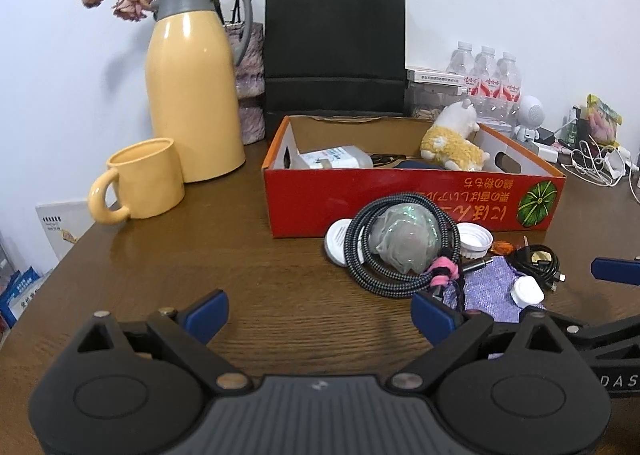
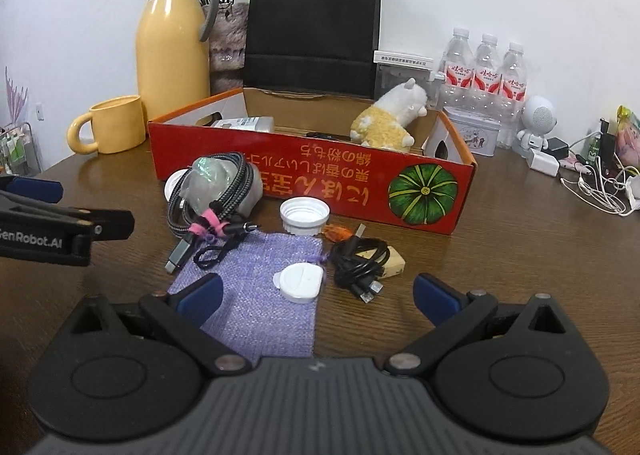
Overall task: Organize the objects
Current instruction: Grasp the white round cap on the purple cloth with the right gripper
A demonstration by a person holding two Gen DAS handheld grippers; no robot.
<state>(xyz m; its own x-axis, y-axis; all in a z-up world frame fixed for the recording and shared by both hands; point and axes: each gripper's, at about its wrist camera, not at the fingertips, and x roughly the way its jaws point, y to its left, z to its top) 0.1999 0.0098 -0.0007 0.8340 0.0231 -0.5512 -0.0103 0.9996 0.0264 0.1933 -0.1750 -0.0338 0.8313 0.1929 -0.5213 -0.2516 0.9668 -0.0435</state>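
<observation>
A red cardboard box (image 1: pixel 400 199) (image 2: pixel 360 191) stands open on the wooden table, holding a plush toy (image 1: pixel 452 143) (image 2: pixel 384 123) and a white pack (image 1: pixel 332 157). In front of it lie a coiled braided cable (image 1: pixel 360 255) (image 2: pixel 240 183) around a clear wrapped ball (image 1: pixel 404 239), white lids (image 1: pixel 474 241) (image 2: pixel 305 215), a purple pouch (image 2: pixel 256 295) (image 1: pixel 488 291), a white cap (image 2: pixel 300 281) and a black cable (image 2: pixel 360 259). My left gripper (image 1: pixel 320 313) is open and empty, short of the braided cable. My right gripper (image 2: pixel 318 295) is open and empty over the pouch.
A yellow jug (image 1: pixel 192 87) and yellow mug (image 1: pixel 144 179) stand at the left. A black paper bag (image 1: pixel 336 51) stands behind the box. Water bottles (image 2: pixel 484 71), a tin (image 2: pixel 472 133), a white speaker (image 2: pixel 536 123) and tangled chargers (image 2: pixel 592 183) are at the right.
</observation>
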